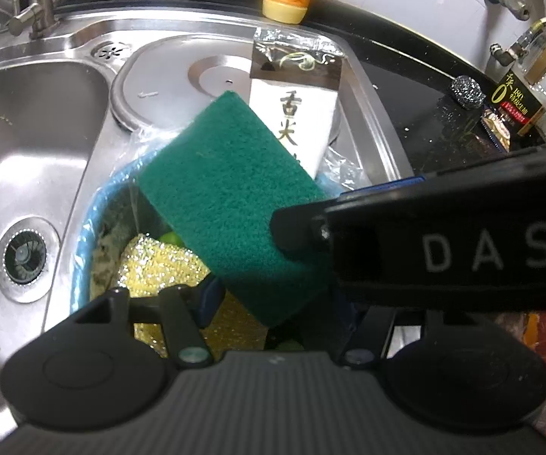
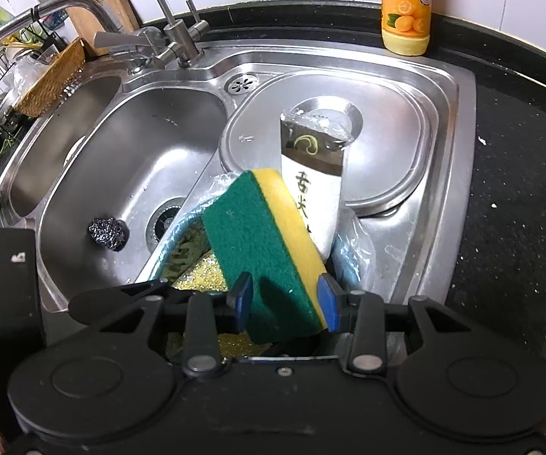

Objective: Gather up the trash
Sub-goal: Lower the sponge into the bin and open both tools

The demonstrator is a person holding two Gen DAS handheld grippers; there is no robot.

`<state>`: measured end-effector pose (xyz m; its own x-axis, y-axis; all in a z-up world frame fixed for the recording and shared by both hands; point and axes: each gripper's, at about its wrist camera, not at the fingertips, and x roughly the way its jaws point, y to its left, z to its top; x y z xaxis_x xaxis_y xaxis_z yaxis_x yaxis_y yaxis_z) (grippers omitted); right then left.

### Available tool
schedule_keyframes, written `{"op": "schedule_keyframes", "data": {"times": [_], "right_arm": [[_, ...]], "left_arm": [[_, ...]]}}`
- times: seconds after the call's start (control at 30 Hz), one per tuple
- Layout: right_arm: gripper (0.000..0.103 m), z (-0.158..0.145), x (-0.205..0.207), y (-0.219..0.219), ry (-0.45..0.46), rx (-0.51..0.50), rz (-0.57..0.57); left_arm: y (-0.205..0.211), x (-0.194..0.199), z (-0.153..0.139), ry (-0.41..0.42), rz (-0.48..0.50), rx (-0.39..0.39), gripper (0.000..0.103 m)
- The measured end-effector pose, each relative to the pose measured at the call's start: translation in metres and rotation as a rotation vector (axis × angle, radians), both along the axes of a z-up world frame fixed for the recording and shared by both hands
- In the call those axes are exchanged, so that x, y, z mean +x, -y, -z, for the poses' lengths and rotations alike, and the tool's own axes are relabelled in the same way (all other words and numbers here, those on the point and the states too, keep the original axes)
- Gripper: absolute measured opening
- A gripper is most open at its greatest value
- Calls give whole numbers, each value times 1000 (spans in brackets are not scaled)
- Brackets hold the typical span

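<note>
A green and yellow sponge (image 2: 265, 250) is held tilted over a blue bin lined with clear plastic (image 2: 166, 231). My right gripper (image 2: 284, 303) is shut on the sponge's near end. The sponge (image 1: 227, 193) also shows in the left wrist view, gripped by the right gripper (image 1: 295, 235) coming in from the right. In the bin lie a gold glitter scourer (image 1: 159, 265) and a white food packet with black characters (image 1: 291, 113) leaning on the rim. My left gripper (image 1: 269, 314) is over the bin (image 1: 94, 212); its fingertips are hidden behind the sponge.
A steel double sink (image 2: 128, 159) with a drain (image 1: 22, 258) lies left of the bin. A steel wool ball (image 2: 107, 233) sits in the basin. A round steel lid (image 2: 386, 144), an orange detergent bottle (image 2: 405, 7), taps (image 2: 174, 38) and bottles on the black counter (image 1: 519, 91) stand around.
</note>
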<state>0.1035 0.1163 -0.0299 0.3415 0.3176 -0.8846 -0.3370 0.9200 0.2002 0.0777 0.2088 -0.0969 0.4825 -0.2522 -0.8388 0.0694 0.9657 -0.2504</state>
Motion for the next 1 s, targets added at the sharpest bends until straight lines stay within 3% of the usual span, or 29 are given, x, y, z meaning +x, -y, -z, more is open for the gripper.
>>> {"op": "schedule_keyframes", "data": {"times": [0.57, 0.67, 0.7, 0.73, 0.8, 0.87, 1.0], "right_arm": [[40, 11, 4, -10, -31, 17, -22], [65, 4, 1, -6, -26, 42, -16], [80, 0, -1, -4, -16, 51, -12], [87, -4, -3, -3, -4, 56, -9], [89, -11, -5, 1, 12, 64, -5], [102, -16, -7, 6, 10, 80, 8], [103, -27, -13, 20, 18, 104, 38]], "left_arm": [[-14, -10, -2, -37, -55, -4, 63], [-15, -13, -9, -20, -67, 10, 74], [-15, -15, -12, -13, -72, 10, 78], [-15, -16, -15, -9, -76, 9, 84], [-16, -20, -21, 3, -91, 12, 92], [-14, -23, -28, 15, -104, 19, 97], [-8, -29, -42, 42, -117, 9, 103]]}}
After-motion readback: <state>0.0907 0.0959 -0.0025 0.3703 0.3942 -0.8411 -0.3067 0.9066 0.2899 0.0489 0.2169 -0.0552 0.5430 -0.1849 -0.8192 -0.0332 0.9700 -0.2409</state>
